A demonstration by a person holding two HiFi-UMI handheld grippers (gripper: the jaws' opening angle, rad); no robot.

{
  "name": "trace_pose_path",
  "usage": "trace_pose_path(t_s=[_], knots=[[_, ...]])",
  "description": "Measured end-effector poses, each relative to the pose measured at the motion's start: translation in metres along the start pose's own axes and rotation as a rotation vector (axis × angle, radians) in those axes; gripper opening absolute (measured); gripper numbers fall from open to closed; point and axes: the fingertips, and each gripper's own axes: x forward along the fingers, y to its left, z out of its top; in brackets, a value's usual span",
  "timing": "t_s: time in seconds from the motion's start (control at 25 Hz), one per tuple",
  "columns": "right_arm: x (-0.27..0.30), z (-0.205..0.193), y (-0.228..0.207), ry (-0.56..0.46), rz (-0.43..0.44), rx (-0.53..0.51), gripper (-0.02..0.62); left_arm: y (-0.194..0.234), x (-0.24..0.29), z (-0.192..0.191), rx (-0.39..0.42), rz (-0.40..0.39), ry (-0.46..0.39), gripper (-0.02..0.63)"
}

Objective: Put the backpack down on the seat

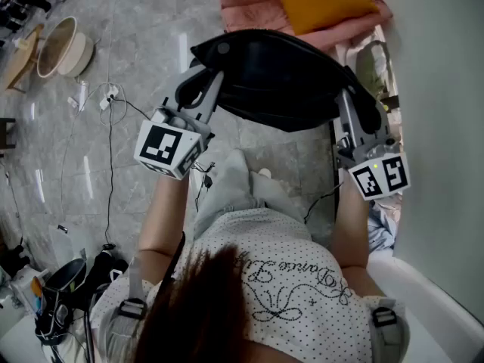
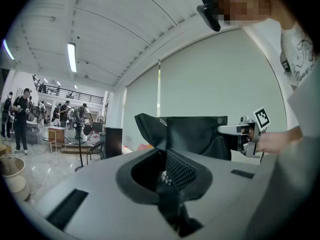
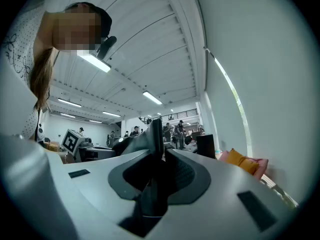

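A black backpack (image 1: 280,82) hangs in the air between my two grippers, above the grey floor. My left gripper (image 1: 214,78) is shut on its left edge; in the left gripper view the black fabric (image 2: 195,134) runs down between the jaws. My right gripper (image 1: 345,95) is shut on the backpack's right edge, where a thin fold of fabric (image 3: 151,139) is pinched between the jaws. The pink seat (image 1: 249,2) with an orange cushion (image 1: 329,2) lies just beyond the backpack, by the wall. The backpack is not touching the seat.
A pale wall (image 1: 439,66) runs along the right side. Round basins (image 1: 64,48) and loose cables (image 1: 110,97) lie on the floor at left. Dark gear (image 1: 68,278) sits at lower left. Several people stand far off in the hall (image 2: 20,116).
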Motion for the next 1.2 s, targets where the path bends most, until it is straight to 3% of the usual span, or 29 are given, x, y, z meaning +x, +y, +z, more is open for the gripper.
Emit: trace_pose_path(t_s=[0.68, 1.2], knots=[[-0.053, 0.027, -0.027, -0.028, 0.021, -0.013, 0.091, -0.065, 0.004, 0.017, 0.026, 0.020, -0.026, 0.038], [0.000, 0.033, -0.066, -0.063, 0.005, -0.017, 0.091, -0.023, 0.063, 0.027, 0.035, -0.001, -0.049, 0.038]])
